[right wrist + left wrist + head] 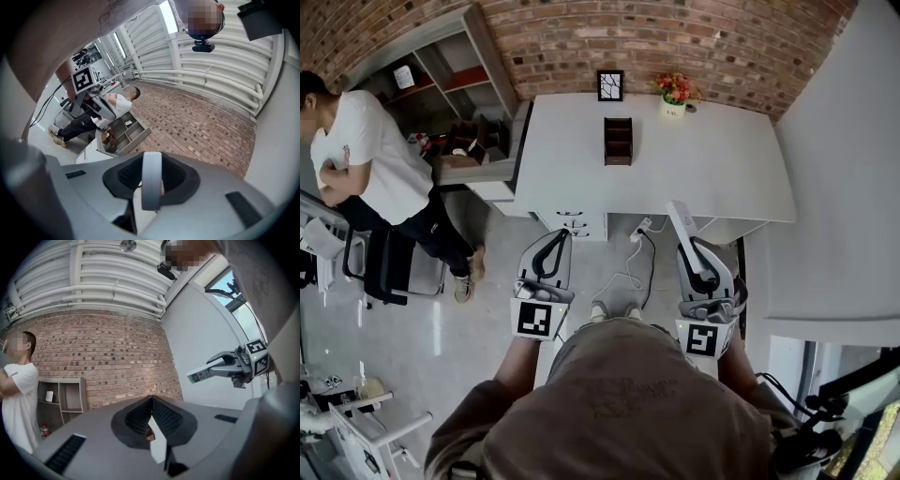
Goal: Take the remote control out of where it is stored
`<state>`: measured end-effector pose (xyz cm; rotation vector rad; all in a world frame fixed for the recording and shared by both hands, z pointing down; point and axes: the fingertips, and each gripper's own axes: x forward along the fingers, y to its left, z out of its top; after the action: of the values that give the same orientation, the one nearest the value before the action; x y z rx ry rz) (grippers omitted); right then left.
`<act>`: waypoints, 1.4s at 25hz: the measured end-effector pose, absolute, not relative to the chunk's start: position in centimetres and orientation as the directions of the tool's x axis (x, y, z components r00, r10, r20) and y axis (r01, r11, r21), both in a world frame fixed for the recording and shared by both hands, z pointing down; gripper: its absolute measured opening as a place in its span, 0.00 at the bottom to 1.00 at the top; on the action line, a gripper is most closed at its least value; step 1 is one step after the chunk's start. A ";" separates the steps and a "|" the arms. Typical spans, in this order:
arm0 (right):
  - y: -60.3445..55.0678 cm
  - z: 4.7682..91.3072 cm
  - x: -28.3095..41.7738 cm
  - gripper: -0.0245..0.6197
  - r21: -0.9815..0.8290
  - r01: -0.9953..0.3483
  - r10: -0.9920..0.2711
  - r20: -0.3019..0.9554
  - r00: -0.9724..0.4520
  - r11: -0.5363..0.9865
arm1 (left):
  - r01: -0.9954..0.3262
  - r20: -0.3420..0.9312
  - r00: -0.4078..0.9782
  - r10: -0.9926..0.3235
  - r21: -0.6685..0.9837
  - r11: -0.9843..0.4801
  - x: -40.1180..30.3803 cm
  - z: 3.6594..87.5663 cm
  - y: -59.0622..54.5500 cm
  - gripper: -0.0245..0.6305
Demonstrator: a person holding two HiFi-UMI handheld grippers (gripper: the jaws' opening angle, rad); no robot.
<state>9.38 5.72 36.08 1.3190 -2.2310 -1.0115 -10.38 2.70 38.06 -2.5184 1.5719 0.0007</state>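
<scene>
The white remote control (pixel 680 220) is clamped between the jaws of my right gripper (pixel 697 255), and its far end sticks out forward over the front edge of the white desk (pixel 722 169). In the right gripper view the remote (pixel 151 180) stands edge-on between the dark pads. The left gripper view shows it from the side, the remote (pixel 201 375) with its buttons visible, held level in the air. My left gripper (pixel 553 242) is beside it at the same height, shut with nothing in it; its tips meet (pixel 151 400). A brown desk organizer (pixel 618 141) stands on the desk.
A picture frame (pixel 610 85) and a pot of flowers (pixel 675 91) stand at the desk's back edge against the brick wall. A person in a white shirt (pixel 366 159) stands at the left by a chair (pixel 384 267) and open shelves (pixel 441 75). A cable (pixel 637 239) lies under the desk.
</scene>
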 end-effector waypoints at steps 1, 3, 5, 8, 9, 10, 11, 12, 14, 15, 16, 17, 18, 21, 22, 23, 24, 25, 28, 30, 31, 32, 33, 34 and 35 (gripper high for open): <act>5.7 36.1 9.4 0.18 0.731 -0.608 -0.864 -0.050 -0.501 0.310 | -0.892 -0.089 0.444 -0.892 -0.144 -0.429 -10.4 38.1 2.7 0.06; 5.6 36.1 9.3 0.18 0.732 -0.606 -0.864 -0.048 -0.501 0.310 | -0.891 -0.085 0.445 -0.892 -0.142 -0.431 -10.4 38.3 2.6 0.06; 5.5 36.2 9.3 0.18 0.731 -0.608 -0.864 -0.050 -0.501 0.310 | -0.890 -0.086 0.447 -0.891 -0.145 -0.432 -10.4 38.3 2.4 0.06; 5.2 36.2 9.2 0.18 0.730 -0.609 -0.864 -0.052 -0.501 0.309 | -0.891 -0.088 0.444 -0.892 -0.144 -0.430 -10.5 38.2 2.1 0.06; 5.1 36.1 9.2 0.17 0.730 -0.610 -0.864 -0.052 -0.501 0.309 | -0.892 -0.087 0.443 -0.892 -0.144 -0.428 -10.5 38.2 2.0 0.06; 5.0 36.1 9.2 0.17 0.730 -0.610 -0.864 -0.052 -0.501 0.310 | -0.893 -0.087 0.441 -0.893 -0.144 -0.427 -10.6 38.1 1.9 0.06; 4.9 36.1 9.1 0.18 0.730 -0.609 -0.863 -0.052 -0.502 0.311 | -0.893 -0.087 0.441 -0.894 -0.143 -0.426 -10.6 38.1 1.8 0.06; 4.8 36.1 9.1 0.18 0.730 -0.609 -0.863 -0.051 -0.503 0.311 | -0.893 -0.087 0.440 -0.894 -0.143 -0.426 -10.7 38.1 1.8 0.06; 4.6 36.1 9.1 0.18 0.731 -0.607 -0.863 -0.050 -0.503 0.312 | -0.894 -0.085 0.440 -0.894 -0.143 -0.426 -10.8 38.2 1.6 0.06; 4.6 36.1 9.0 0.17 0.731 -0.607 -0.863 -0.050 -0.503 0.312 | -0.894 -0.083 0.439 -0.894 -0.142 -0.426 -10.8 38.2 1.6 0.06; 4.5 36.1 9.0 0.18 0.731 -0.607 -0.863 -0.050 -0.503 0.312 | -0.894 -0.083 0.439 -0.894 -0.142 -0.426 -10.8 38.3 1.6 0.06; 4.5 36.1 9.0 0.18 0.731 -0.607 -0.863 -0.050 -0.503 0.311 | -0.893 -0.083 0.440 -0.894 -0.143 -0.426 -10.8 38.3 1.6 0.06; 4.5 36.0 9.0 0.17 0.732 -0.606 -0.862 -0.051 -0.504 0.311 | -0.893 -0.084 0.440 -0.894 -0.143 -0.426 -10.7 38.3 1.5 0.06; 4.3 36.1 8.9 0.18 0.734 -0.604 -0.862 -0.050 -0.505 0.311 | -0.894 -0.089 0.440 -0.894 -0.144 -0.425 -10.8 38.2 1.4 0.06; 4.3 36.1 8.9 0.18 0.734 -0.604 -0.862 -0.050 -0.505 0.311 | -0.894 -0.090 0.439 -0.894 -0.144 -0.424 -10.8 38.2 1.3 0.06; 4.2 36.1 8.9 0.18 0.734 -0.604 -0.862 -0.050 -0.505 0.311 | -0.894 -0.088 0.438 -0.895 -0.142 -0.424 -10.8 38.3 1.2 0.06; 4.1 36.1 8.9 0.17 0.734 -0.603 -0.862 -0.050 -0.505 0.311 | -0.895 -0.086 0.437 -0.895 -0.142 -0.424 -10.8 38.3 1.2 0.06; 4.1 36.1 8.9 0.18 0.736 -0.602 -0.862 -0.049 -0.505 0.310 | -0.895 -0.085 0.437 -0.895 -0.142 -0.423 -10.9 38.3 1.1 0.06; 3.8 36.2 8.7 0.18 0.739 -0.599 -0.861 -0.048 -0.506 0.310 | -0.895 -0.089 0.437 -0.895 -0.143 -0.423 -11.0 38.3 1.0 0.06; 3.7 36.3 8.6 0.18 0.740 -0.597 -0.860 -0.049 -0.507 0.310 | -0.896 -0.089 0.435 -0.896 -0.142 -0.421 -11.1 38.4 0.9 0.06; 3.7 36.3 8.5 0.18 0.741 -0.596 -0.860 -0.049 -0.508 0.310 | -0.897 -0.089 0.434 -0.897 -0.142 -0.420 -11.2 38.4 0.9 0.06; 3.7 36.3 8.4 0.18 0.741 -0.596 -0.860 -0.050 -0.509 0.310 | -0.897 -0.089 0.432 -0.897 -0.142 -0.418 -11.3 38.4 0.9 0.06; 3.6 36.2 8.3 0.18 0.742 -0.595 -0.859 -0.050 -0.509 0.309 | -0.897 -0.088 0.431 -0.898 -0.144 -0.417 -11.4 38.4 0.9 0.06; 3.6 36.2 8.2 0.18 0.742 -0.595 -0.859 -0.051 -0.509 0.308 | -0.898 -0.089 0.431 -0.898 -0.145 -0.416 -11.5 38.3 0.9 0.06; 3.5 36.2 8.2 0.18 0.743 -0.594 -0.860 -0.051 -0.508 0.308 | -0.898 -0.090 0.430 -0.898 -0.147 -0.415 -11.6 38.3 0.9 0.06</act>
<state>8.17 3.52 36.18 1.3024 -2.2247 -1.0309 -11.60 0.89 38.29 -2.5064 1.5907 -0.0044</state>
